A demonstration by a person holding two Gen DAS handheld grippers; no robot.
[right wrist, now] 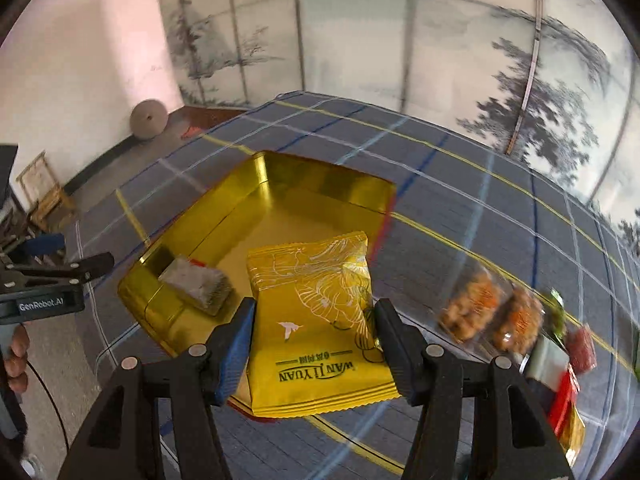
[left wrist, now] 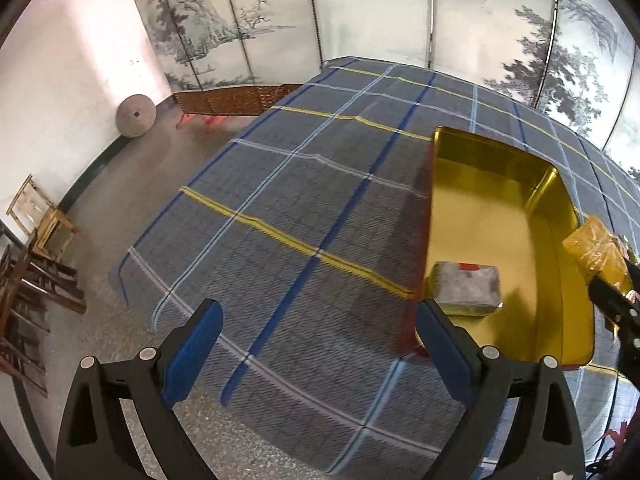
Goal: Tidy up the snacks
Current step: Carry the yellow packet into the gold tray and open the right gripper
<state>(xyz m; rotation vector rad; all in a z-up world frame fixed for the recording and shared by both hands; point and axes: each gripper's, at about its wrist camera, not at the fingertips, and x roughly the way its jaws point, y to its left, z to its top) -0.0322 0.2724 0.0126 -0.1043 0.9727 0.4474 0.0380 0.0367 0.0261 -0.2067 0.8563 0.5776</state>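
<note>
An open gold tin (left wrist: 492, 208) lies on the plaid cloth, with one grey wrapped snack (left wrist: 466, 288) in its near corner. My left gripper (left wrist: 318, 306) hangs open over bare cloth just left of the tin, nothing between its blue pads. In the right wrist view my right gripper (right wrist: 315, 306) is shut on a yellow snack packet (right wrist: 316, 280), held above the near end of the gold tin (right wrist: 288, 220) beside the grey snack (right wrist: 196, 284). That yellow packet (left wrist: 596, 248) also shows at the right edge of the left wrist view. The left gripper (right wrist: 60, 276) sits at the left.
Several loose snacks lie on the cloth right of the tin: two clear packets of orange pieces (right wrist: 472, 308), a red one (right wrist: 580, 348) and others. A painted folding screen (left wrist: 360, 12) stands behind the table. Wooden chairs (left wrist: 32, 272) and bare floor lie to the left.
</note>
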